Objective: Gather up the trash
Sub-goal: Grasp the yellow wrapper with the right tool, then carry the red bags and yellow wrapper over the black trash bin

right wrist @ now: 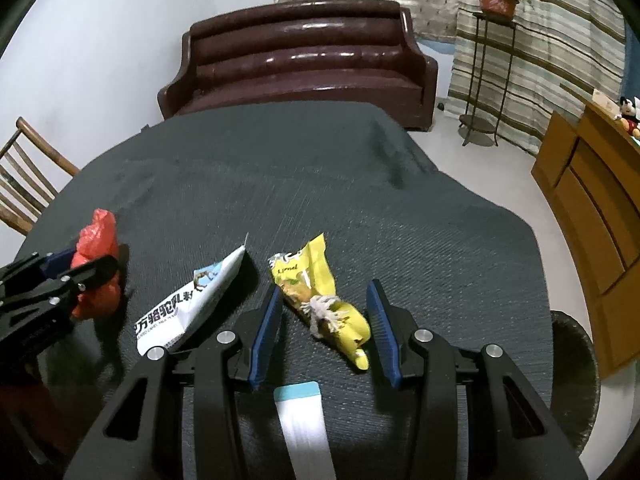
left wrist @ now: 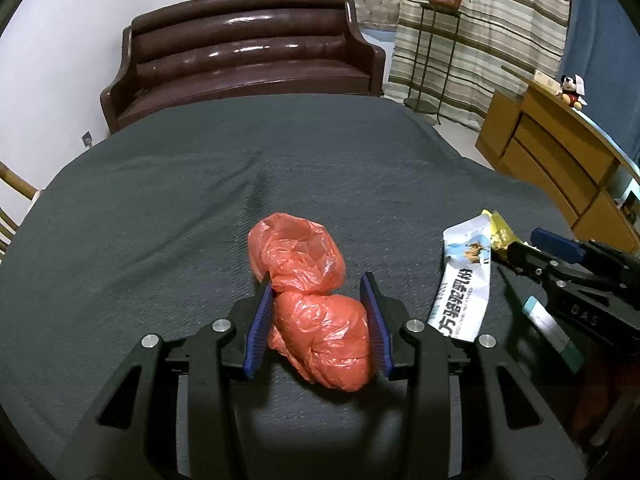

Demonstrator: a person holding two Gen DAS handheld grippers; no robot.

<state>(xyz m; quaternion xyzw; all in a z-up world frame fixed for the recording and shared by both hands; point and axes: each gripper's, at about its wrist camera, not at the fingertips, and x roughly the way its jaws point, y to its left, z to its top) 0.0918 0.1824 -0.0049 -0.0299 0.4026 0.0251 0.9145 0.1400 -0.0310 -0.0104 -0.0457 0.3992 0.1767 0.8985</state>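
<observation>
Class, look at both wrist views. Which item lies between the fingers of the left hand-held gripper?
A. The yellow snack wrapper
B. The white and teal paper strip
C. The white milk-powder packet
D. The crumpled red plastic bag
D: the left wrist view shows the crumpled red plastic bag between the blue fingers of the left hand-held gripper.
</observation>
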